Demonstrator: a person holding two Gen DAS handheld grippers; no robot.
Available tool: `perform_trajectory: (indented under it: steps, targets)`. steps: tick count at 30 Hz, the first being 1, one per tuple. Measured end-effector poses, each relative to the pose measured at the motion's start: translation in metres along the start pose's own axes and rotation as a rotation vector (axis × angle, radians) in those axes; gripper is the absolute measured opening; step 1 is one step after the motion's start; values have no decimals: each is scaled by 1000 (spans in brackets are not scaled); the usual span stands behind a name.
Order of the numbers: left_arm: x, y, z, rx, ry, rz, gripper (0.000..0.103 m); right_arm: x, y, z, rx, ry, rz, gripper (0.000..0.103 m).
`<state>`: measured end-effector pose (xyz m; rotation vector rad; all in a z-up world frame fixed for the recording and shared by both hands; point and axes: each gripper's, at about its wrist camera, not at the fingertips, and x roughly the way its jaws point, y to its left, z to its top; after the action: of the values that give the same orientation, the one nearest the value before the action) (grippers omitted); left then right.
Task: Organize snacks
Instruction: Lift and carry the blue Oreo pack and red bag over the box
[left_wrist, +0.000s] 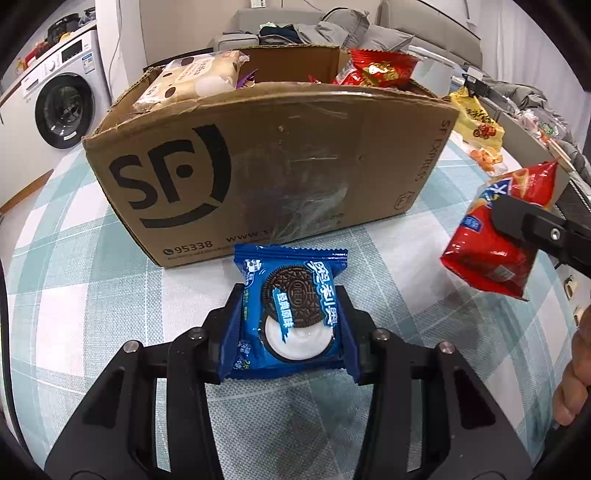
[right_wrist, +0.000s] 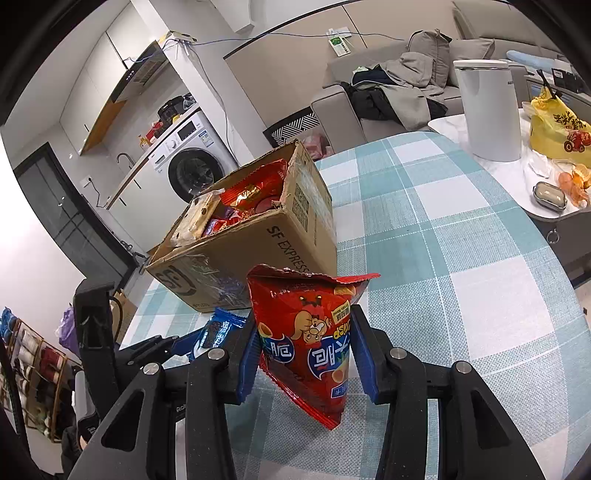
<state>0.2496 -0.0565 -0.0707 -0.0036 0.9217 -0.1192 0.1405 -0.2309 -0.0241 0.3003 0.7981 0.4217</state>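
Note:
My left gripper is shut on a blue Oreo packet, its blue pads pressing both side edges just above the checked tablecloth. Behind it stands the open cardboard box with several snack packs inside. My right gripper is shut on a red chip bag, held upright above the cloth. From the left wrist that red bag hangs at the right, with a right finger across it. The right wrist view shows the Oreo packet at lower left and the box beyond it.
A white kettle stands at the far right of the table beside a yellow bag, orange peel and a small tin. A washing machine and a sofa with clothes lie beyond the table.

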Motion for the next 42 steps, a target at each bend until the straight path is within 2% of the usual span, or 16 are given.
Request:
perform_trajectory:
  steps: [10,15,28,33,42]
  targets:
    - [-20,-6,2,-1,-52,-14,42,1,0,0,-2,-5,10,45]
    - [-45,9,-4,-13,-99,-29,42,0,0,1,15,-7,65,45]
    - [-115,52,2,-41,-195,-19,42,-26,23,10,-36,-87,102,45]
    - [-136,57,9,-41,-230,-16,42,-33,33,21,-63,-112,101,45]
    - [-147,57,28,-43,-271,-13,42,-43,50,56,-88,-170,93,45]
